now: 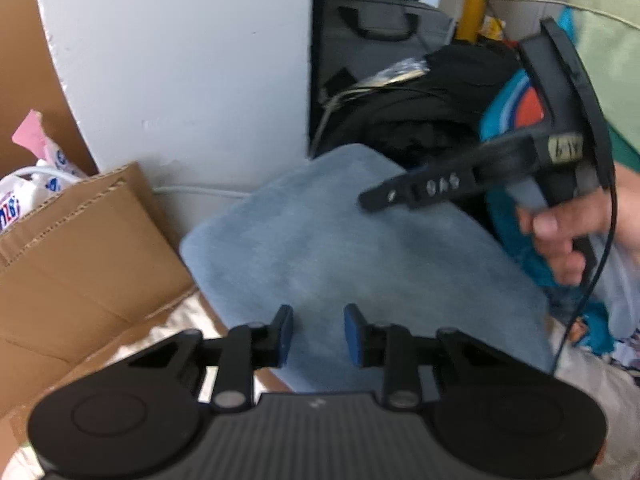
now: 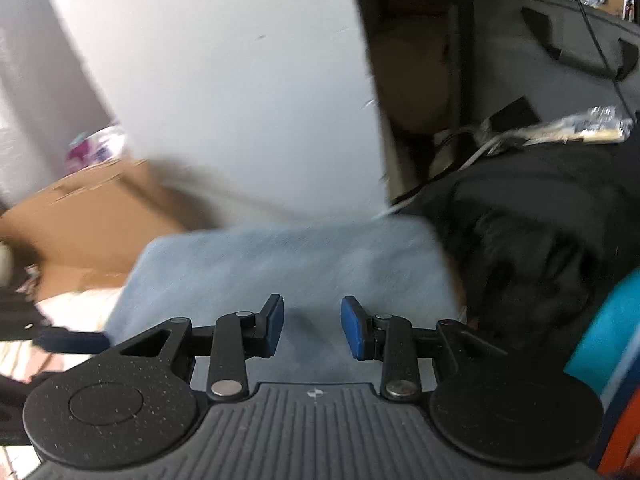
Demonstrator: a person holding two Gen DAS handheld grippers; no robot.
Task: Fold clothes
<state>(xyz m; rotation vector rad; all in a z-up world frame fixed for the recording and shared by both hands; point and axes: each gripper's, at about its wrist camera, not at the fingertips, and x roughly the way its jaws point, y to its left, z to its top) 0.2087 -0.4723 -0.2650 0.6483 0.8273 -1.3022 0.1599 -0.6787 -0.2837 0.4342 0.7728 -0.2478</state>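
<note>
A: Cloth first: where does it lie?

B: The light blue cloth [image 1: 360, 264] lies flat as a neat rectangle with rounded, doubled-looking edges, in front of the white wall [image 1: 180, 60] and beside the cardboard box [image 1: 80, 248]. What carries it I cannot tell.

A: And the tools?

B: The left hand-held gripper [image 1: 318, 334] hangs over the near edge of the cloth, jaws apart, nothing between the blue pads. The right hand-held gripper [image 2: 312, 328] also hovers over the cloth, parted and empty. In the left view it shows side-on, in the person's hand [image 1: 568, 236].

A: How far along, then?

B: The blue piece already looks folded, so it fits either a finished fold just let go or a piece awaiting another fold; I cannot settle which. To the right a teal garment [image 1: 516, 120] with an orange patch lies bunched beside a black bag [image 1: 420, 112], and it looks unfolded, so I judge work remains there.
</note>
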